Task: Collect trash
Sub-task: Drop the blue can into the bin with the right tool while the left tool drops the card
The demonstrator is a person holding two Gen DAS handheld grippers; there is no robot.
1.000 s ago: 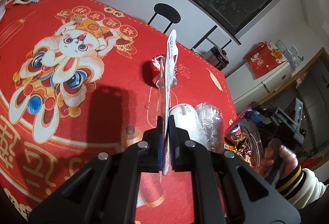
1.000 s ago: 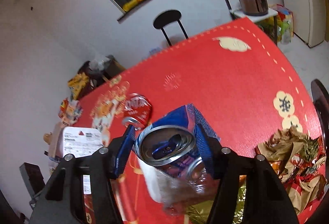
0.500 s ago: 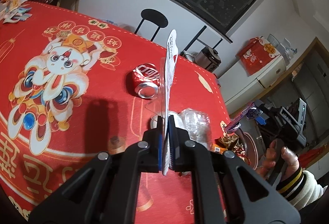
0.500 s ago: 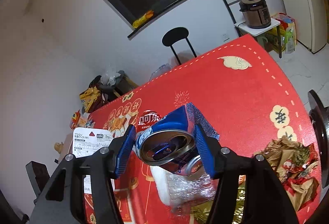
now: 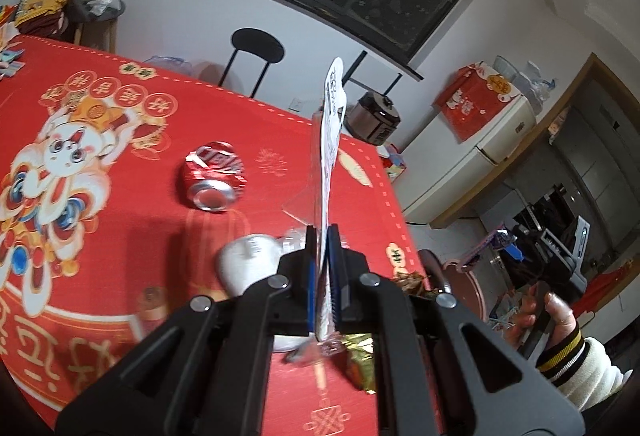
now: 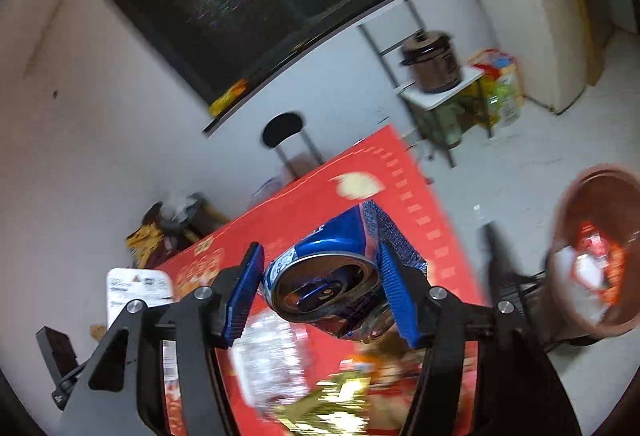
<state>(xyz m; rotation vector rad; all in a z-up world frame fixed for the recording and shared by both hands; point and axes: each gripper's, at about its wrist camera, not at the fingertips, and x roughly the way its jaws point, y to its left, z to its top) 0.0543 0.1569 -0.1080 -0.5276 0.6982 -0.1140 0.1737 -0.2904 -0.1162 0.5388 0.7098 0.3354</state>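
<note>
My left gripper (image 5: pixel 322 278) is clamped tight on a flat white printed plastic package (image 5: pixel 330 140), which stands edge-on straight up from the blue pads. In the right-wrist view the same package (image 6: pixel 138 290) shows its labelled face at the lower left. My right gripper (image 6: pixel 320 290) pinches a crushed blue drink can (image 6: pixel 340 276) between its ribbed blue pads, open end toward the camera (the pull tab is still bent inside the mouth).

Below both tools lies the red tablecloth (image 5: pixel 120 220) with its cartoon rabbit print. A crushed red cola can (image 5: pixel 214 176) lies on its side there, apart from everything else. Nearer my left gripper sit a white rounded container (image 5: pixel 248 262) and some gold foil wrappers (image 5: pixel 360 360); the details are blurred.

Off the table's right edge, the right-wrist view catches a brown round bin (image 6: pixel 596 248) with red and white wrappers already inside. My right hand (image 5: pixel 544 316), in a striped cuff, shows at the edge of the left-wrist view.
</note>
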